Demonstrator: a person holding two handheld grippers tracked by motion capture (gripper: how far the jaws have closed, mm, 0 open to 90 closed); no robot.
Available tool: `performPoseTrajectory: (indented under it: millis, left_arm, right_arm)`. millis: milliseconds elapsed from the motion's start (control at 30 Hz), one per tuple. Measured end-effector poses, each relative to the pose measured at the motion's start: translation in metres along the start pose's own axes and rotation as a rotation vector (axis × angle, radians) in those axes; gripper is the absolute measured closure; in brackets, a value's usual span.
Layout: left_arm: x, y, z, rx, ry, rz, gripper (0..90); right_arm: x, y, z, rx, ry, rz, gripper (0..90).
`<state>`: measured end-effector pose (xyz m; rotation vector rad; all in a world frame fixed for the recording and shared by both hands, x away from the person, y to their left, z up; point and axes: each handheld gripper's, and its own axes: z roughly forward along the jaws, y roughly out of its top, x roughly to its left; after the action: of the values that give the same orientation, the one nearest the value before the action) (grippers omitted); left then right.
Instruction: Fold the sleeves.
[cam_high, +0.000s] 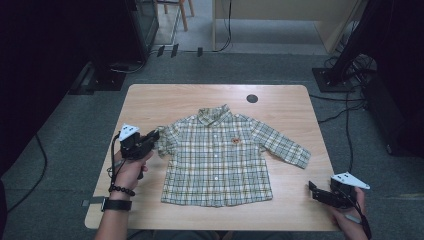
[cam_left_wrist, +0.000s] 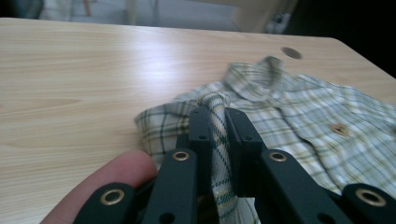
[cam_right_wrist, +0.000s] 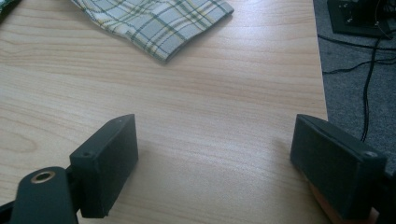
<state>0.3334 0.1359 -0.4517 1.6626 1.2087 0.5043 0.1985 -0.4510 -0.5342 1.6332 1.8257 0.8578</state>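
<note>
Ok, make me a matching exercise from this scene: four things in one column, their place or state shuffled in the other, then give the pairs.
Things:
1. left gripper
2. right gripper
3. plaid shirt
4. dark round hole

Places or states:
A. spread front-up in the middle of the table
B. open over bare wood near the table's right front corner
C. in the tabletop beyond the collar
D. shut on the bunched sleeve

Pairs: 1-D, 2-B, 3-A, 4-C
</note>
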Motion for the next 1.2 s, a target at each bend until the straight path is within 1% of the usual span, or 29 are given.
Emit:
performPoseTrajectory:
  millis: [33,200,333,400,433,533,600,633,667,733,767,800,833,867,900,933,1000,1033,1100,1200]
  left_arm:
    - [-0.003,-0.001,0.001,0.006,-0.01,0.011,81.8]
    - [-0.019,-0.005,0.007,0.029,-0.06,0.036,81.6]
    - [-0.033,-0.009,0.011,0.052,-0.108,0.094,81.5]
    - [-0.039,-0.011,0.013,0.062,-0.112,0.126,81.1]
    - [-0.041,-0.012,0.015,0.068,-0.114,0.136,81.0]
    - [-0.043,-0.015,0.019,0.093,-0.131,0.138,80.9]
    - [-0.044,-0.016,0.019,0.115,-0.173,0.14,79.7]
    - [-0.044,-0.017,0.019,0.128,-0.201,0.147,79.0]
    - [-0.045,-0.018,0.019,0.144,-0.235,0.156,76.4]
    - [-0.046,-0.02,0.019,0.164,-0.322,0.168,63.3]
    - [-0.046,-0.021,0.018,0.165,-0.344,0.175,56.2]
    - [-0.047,-0.021,0.018,0.16,-0.343,0.178,49.6]
    - [-0.046,-0.021,0.019,0.159,-0.33,0.175,45.1]
    - [-0.044,-0.02,0.02,0.159,-0.313,0.167,41.5]
    - [-0.044,-0.02,0.02,0.159,-0.313,0.167,40.8]
    - [-0.039,-0.02,0.025,0.158,-0.268,0.141,40.6]
    - [-0.033,-0.021,0.033,0.17,-0.216,0.128,40.5]
    - [-0.03,-0.023,0.038,0.185,-0.19,0.123,40.5]
    - [-0.027,-0.028,0.049,0.234,-0.135,0.123,40.5]
    - [-0.026,-0.038,0.061,0.301,-0.071,0.137,39.7]
  right_arm:
    - [0.0,0.0,0.0,0.0,0.0,0.0,15.1]
    - [0.0,0.0,0.0,-0.001,0.003,0.002,15.1]
    - [0.0,0.0,0.0,-0.001,0.004,0.001,15.2]
    - [0.0,0.0,0.0,-0.001,0.005,0.001,15.1]
    - [0.0,0.0,0.0,-0.001,0.005,0.001,15.1]
    - [0.0,0.0,0.0,0.0,0.004,0.0,15.2]
    - [0.0,0.0,0.0,-0.001,0.004,0.0,15.1]
    - [0.0,0.0,0.0,-0.001,0.005,0.0,15.1]
    - [0.0,0.0,0.0,-0.001,0.005,0.0,15.1]
    - [0.0,0.0,0.0,-0.001,0.005,-0.001,15.2]
    - [0.0,0.0,0.0,-0.001,0.005,-0.001,15.2]
    - [0.0,0.0,0.0,0.0,0.005,-0.001,15.2]
    - [0.0,0.0,0.0,-0.001,0.005,-0.001,15.1]
    - [0.0,0.0,0.0,-0.001,0.005,-0.001,15.1]
    - [0.0,0.0,0.0,-0.001,0.005,-0.001,15.2]
    - [0.0,0.0,0.0,0.0,0.005,-0.001,15.2]
    - [0.0,0.0,0.0,0.001,0.004,-0.002,15.2]
    - [0.0,0.0,0.0,0.001,0.003,-0.001,15.1]
    - [0.0,0.0,0.0,0.001,0.003,-0.002,15.1]
    - [0.0,0.0,0.0,0.0,0.004,-0.001,15.2]
